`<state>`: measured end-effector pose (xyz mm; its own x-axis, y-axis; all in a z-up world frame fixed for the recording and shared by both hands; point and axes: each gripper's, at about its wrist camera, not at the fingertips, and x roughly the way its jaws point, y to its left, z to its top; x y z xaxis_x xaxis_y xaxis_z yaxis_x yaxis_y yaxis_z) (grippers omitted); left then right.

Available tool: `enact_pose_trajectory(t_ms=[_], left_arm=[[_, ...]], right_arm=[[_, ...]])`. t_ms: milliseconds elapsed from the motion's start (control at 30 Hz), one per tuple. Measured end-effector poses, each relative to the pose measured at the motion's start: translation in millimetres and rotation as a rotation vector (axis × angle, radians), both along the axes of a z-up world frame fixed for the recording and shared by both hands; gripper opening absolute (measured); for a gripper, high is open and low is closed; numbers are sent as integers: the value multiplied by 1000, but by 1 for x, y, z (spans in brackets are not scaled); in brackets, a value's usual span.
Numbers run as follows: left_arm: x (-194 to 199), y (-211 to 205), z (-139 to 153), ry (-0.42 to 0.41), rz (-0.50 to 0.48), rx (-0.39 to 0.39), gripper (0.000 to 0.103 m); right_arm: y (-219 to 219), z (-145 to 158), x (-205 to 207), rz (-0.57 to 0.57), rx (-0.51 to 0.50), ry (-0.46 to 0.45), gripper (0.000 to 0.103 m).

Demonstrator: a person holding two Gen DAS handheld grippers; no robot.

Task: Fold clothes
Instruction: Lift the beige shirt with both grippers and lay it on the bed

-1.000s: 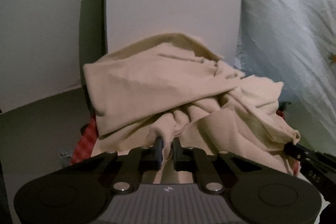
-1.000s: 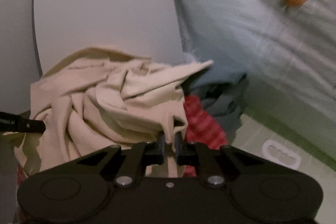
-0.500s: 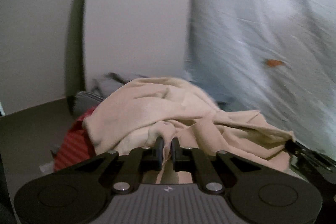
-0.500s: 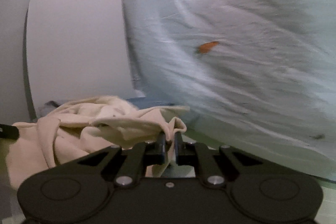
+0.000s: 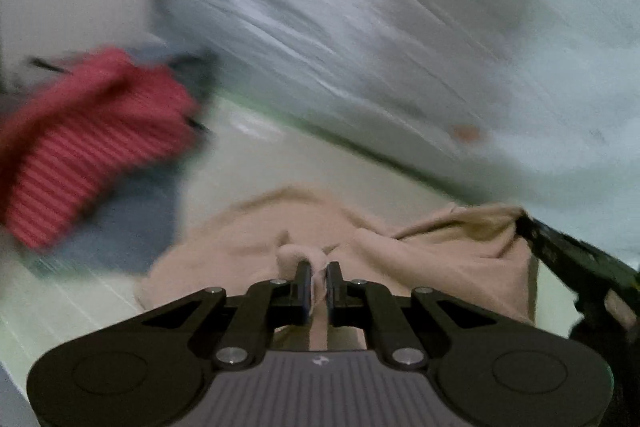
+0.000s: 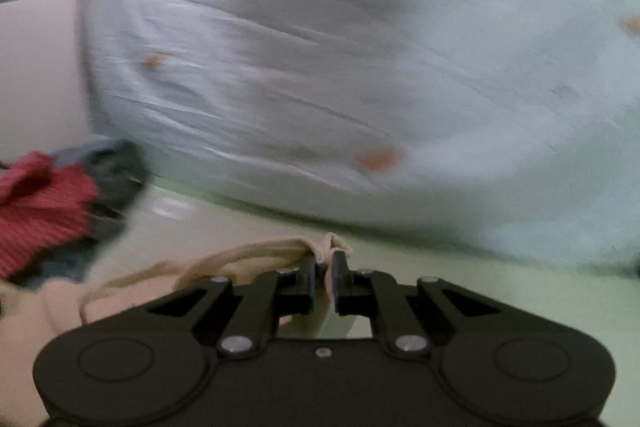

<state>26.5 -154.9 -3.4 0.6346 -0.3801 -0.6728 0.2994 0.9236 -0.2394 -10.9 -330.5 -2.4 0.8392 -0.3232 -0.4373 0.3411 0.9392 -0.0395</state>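
While both views are smeared by blur, the beige garment [image 5: 420, 251] reads clearly enough: it hangs slack between the two tongs, low and near in each picture, over a pale greenish floor [image 6: 500, 287]. One bunched fold of it sits pinched between the closed fingers of the left tongs [image 5: 318, 269], and from there the cloth runs right to a corner gripped by the other black tool at the right edge of the left wrist view. The right tongs [image 6: 323, 259] are likewise clamped on a rolled hem of the same garment [image 6: 256, 251], which trails off to the left and down. Farther left lies a heap of other clothes, a red striped piece [image 5: 84, 143] on top of a grey-blue one [image 5: 132, 227]. Behind everything, across the far side, spreads a pale blue sheet [image 6: 360, 67] dotted with small orange marks [image 6: 378, 159], and a white panel [image 6: 36, 75] stands at far left
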Motion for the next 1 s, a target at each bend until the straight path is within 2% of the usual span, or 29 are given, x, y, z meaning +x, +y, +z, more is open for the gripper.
enact_pose_trajectory(t_ms=[167,300,367,500,633,700,767,833,1000], left_arm=[[-58,-81,-33,93,-184,32,9],[-92,-110,-50,137,-237,49,9],[-100,-114,-55,146,-233,54,9],[-106,-114,-59,164,-212,49,9],[-111,-119,-59,172,-172,54,9],[-112,-123,-57,162,-149,57,11],[-112,-124,-57,150,-125,62,15],[-108,-124,-56,139,-104,74,21],[-94,-114,-55,135,-78,97,29]], right_arm=[[-72,-21,-85,-132,11,88,9],[-115,-37,-142,-212,53,135,9],[-127,-42,-167,-230,71,145,9],[-137,-49,-189,-229,104,177,10],[-141,-57,-200,-216,144,222,16],[-141,-58,-205,-205,154,231,23],[-139,-59,-209,-190,154,231,31],[-135,-59,-214,-173,153,227,34],[-125,-61,-202,-131,159,229,37]])
